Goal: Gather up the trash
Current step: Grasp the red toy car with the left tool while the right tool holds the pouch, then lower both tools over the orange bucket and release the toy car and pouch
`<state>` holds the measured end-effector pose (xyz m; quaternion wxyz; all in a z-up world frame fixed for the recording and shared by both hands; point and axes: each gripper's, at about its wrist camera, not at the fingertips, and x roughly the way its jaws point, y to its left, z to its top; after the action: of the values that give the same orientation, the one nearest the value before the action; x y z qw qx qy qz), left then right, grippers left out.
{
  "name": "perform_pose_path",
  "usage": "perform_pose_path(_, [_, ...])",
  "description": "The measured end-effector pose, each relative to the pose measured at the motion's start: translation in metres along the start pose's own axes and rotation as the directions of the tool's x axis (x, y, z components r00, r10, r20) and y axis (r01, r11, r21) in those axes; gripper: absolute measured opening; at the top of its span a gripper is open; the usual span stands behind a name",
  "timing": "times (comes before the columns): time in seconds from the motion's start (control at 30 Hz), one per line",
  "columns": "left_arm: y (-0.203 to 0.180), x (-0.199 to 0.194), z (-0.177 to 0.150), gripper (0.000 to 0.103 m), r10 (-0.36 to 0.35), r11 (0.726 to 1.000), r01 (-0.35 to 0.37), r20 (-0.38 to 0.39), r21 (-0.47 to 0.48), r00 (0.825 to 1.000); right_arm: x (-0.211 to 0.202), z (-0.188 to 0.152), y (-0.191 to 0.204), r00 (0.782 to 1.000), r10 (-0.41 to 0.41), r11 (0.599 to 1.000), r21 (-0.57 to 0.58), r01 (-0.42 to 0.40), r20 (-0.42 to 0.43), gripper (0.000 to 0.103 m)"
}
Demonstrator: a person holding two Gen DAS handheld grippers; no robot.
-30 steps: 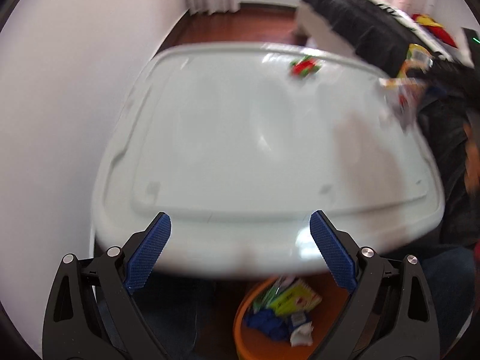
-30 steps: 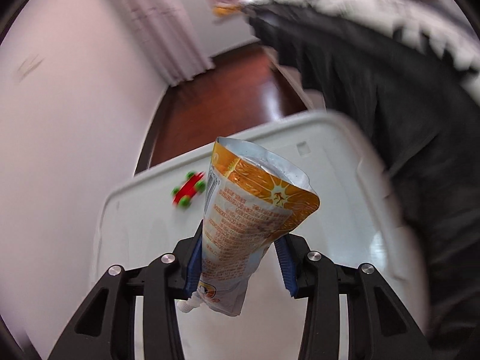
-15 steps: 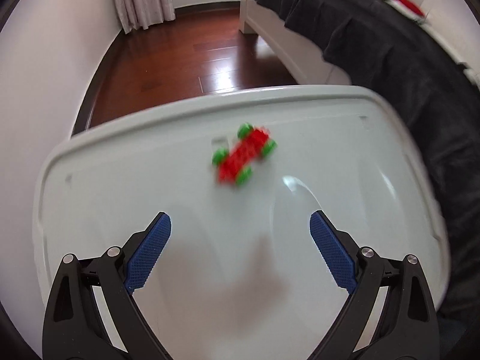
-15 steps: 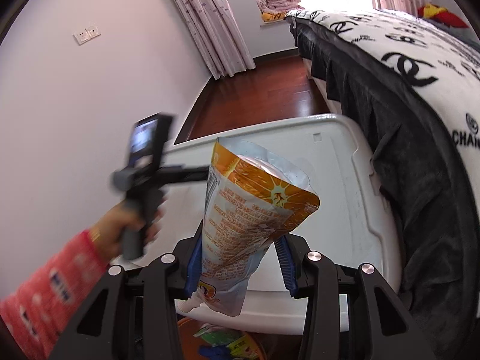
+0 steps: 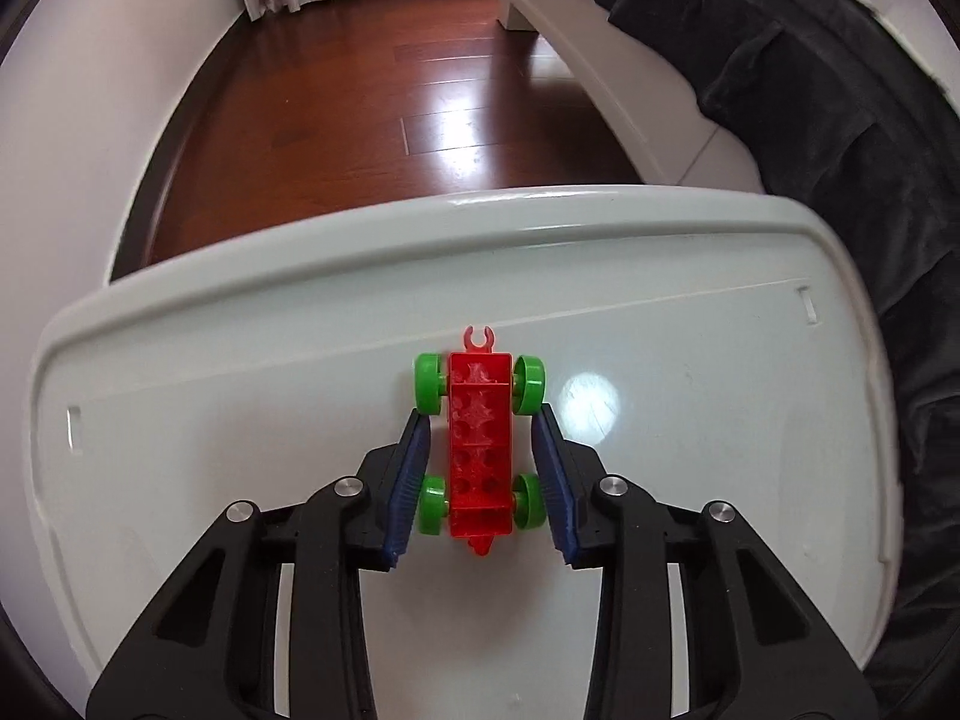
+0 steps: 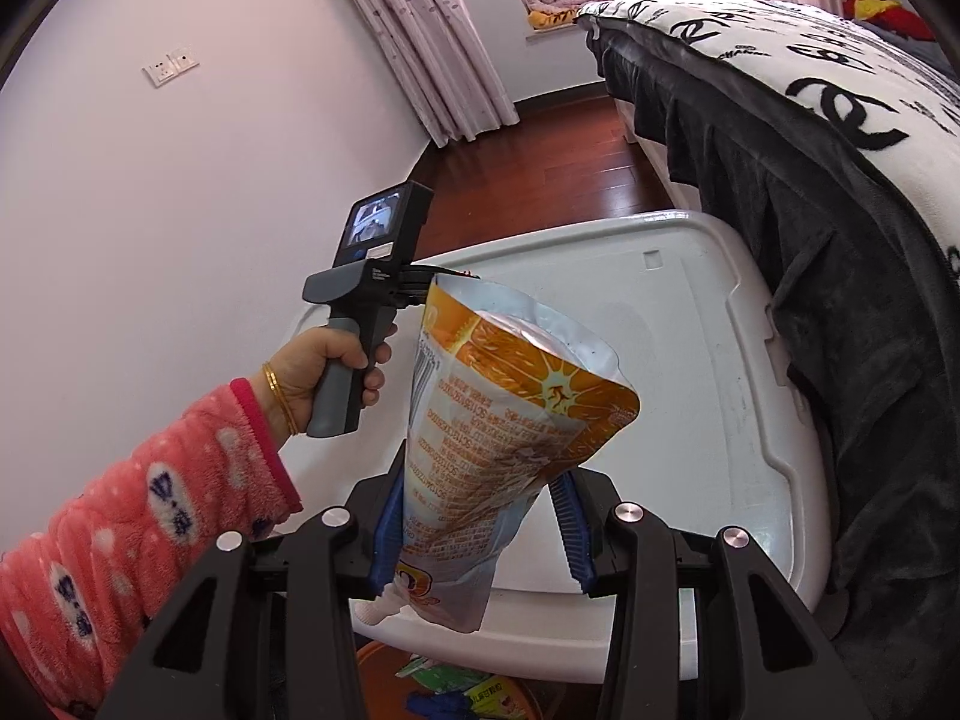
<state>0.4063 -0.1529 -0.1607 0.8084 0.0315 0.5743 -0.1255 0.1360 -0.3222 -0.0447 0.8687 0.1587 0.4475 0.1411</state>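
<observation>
A red toy car (image 5: 480, 444) with green wheels lies on the white bin lid (image 5: 690, 420). My left gripper (image 5: 481, 414) points down over it. Its jaws are closing with the car between them, and the blue pads (image 5: 408, 480) rest against the rear wheels. My right gripper (image 6: 480, 480) is shut on an orange and silver snack pouch (image 6: 504, 420), held upright with its torn mouth facing up above the lid's near edge. In the right wrist view a hand (image 6: 312, 366) in a pink sleeve holds the left tool's handle (image 6: 342, 384). The pouch hides that tool's fingers.
An orange bucket (image 6: 378, 666) holding several wrappers stands under the lid's near edge. A bed with a dark blanket (image 6: 840, 300) runs along the right of the lid. A white wall (image 6: 150, 210) is on the left. Wooden floor (image 5: 390, 120) lies beyond the lid.
My left gripper has moved forward across the lid to the toy car and its jaws have closed in around it. The left hand has come into the right wrist view. The pouch stays gripped.
</observation>
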Motion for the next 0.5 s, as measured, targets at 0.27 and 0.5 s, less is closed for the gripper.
perform_pose_path(0.27, [0.011,-0.063,-0.049,0.02,-0.059,0.998,0.059,0.047,-0.01,0.997,-0.013,-0.013,0.012,1.0,-0.028,0.999,-0.029,0.028,0.001,0.043])
perform_pose_path(0.5, [0.009,-0.137,-0.12,0.02,-0.059,0.998,0.058,0.09,0.015,0.994,-0.03,-0.038,0.022,0.999,-0.034,0.999,-0.043,0.034,-0.01,0.043])
